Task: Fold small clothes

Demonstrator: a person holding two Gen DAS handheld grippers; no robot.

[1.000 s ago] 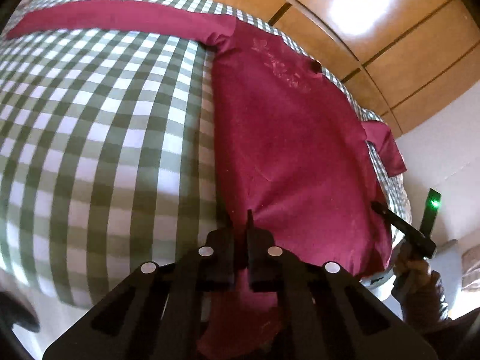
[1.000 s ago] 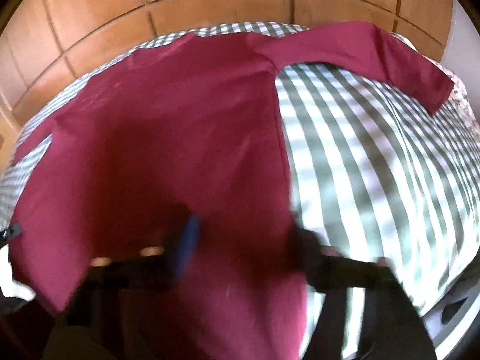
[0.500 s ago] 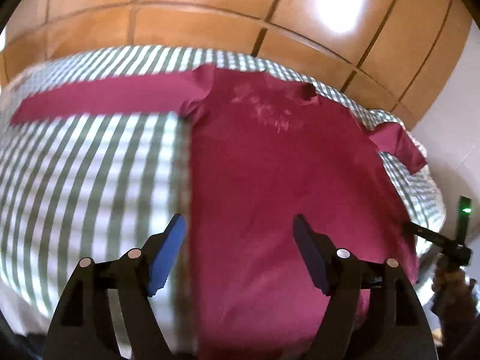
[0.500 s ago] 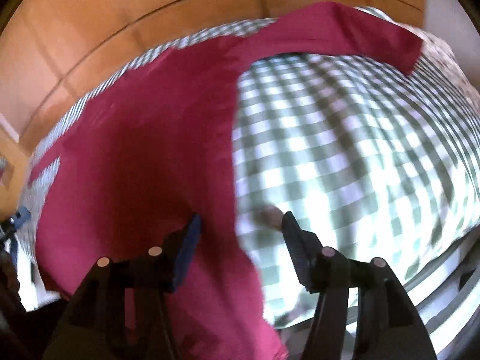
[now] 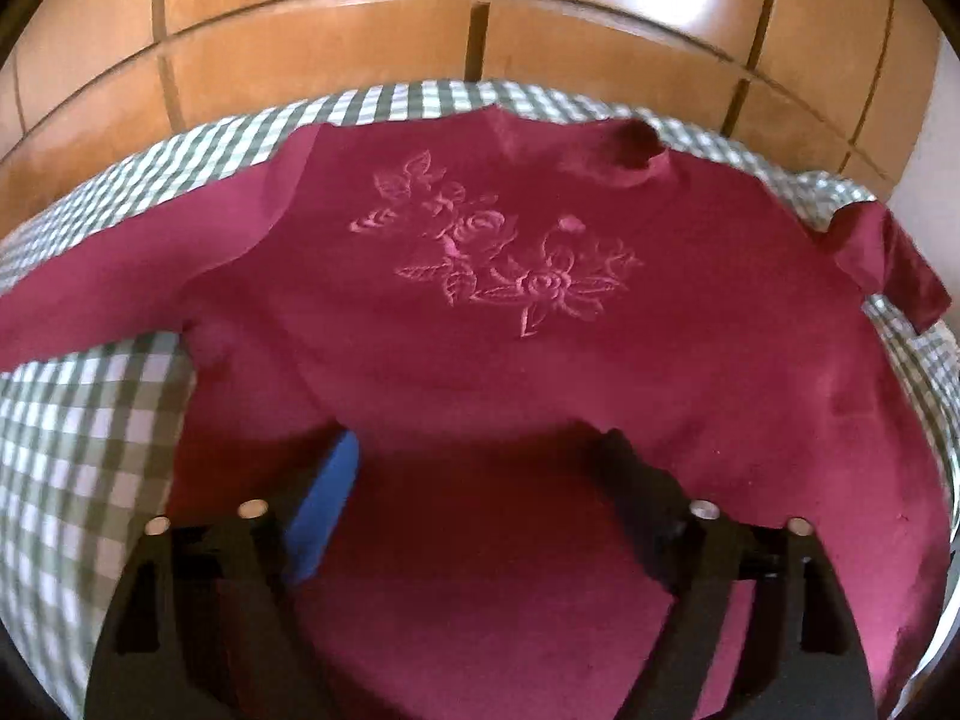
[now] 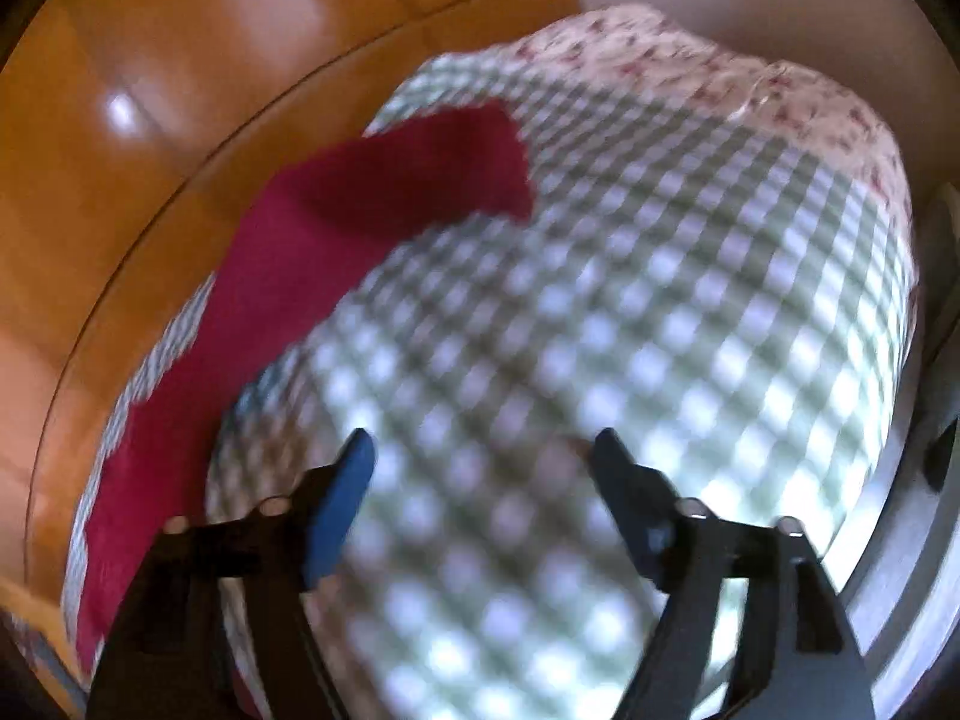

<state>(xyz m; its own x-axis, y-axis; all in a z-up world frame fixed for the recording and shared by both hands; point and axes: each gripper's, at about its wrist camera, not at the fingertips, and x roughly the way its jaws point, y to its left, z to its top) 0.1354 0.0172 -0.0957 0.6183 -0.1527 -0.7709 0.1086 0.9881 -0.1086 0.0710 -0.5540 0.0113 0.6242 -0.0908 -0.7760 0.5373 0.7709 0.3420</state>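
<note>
Two grippers, both w/ jaws apart, nothing held; shirt [image 5: 540, 360] lies flat on checked cloth [image 5: 78, 420].

Left gripper [image 5: 480, 450] sits over shirt's lower body, centre-bottom of frame; shirt's long axis runs straight up from jaws to collar [image 5: 636, 147], so left is nearer. Right gripper [image 6: 483, 450] is over bare cloth; sleeve [image 6: 384, 192] lies up-left of its jaws, well apart. Right view blurred; hem cut off behind left gripper; far sleeve [image 5: 888, 258] partly bunched at right edge.
</note>
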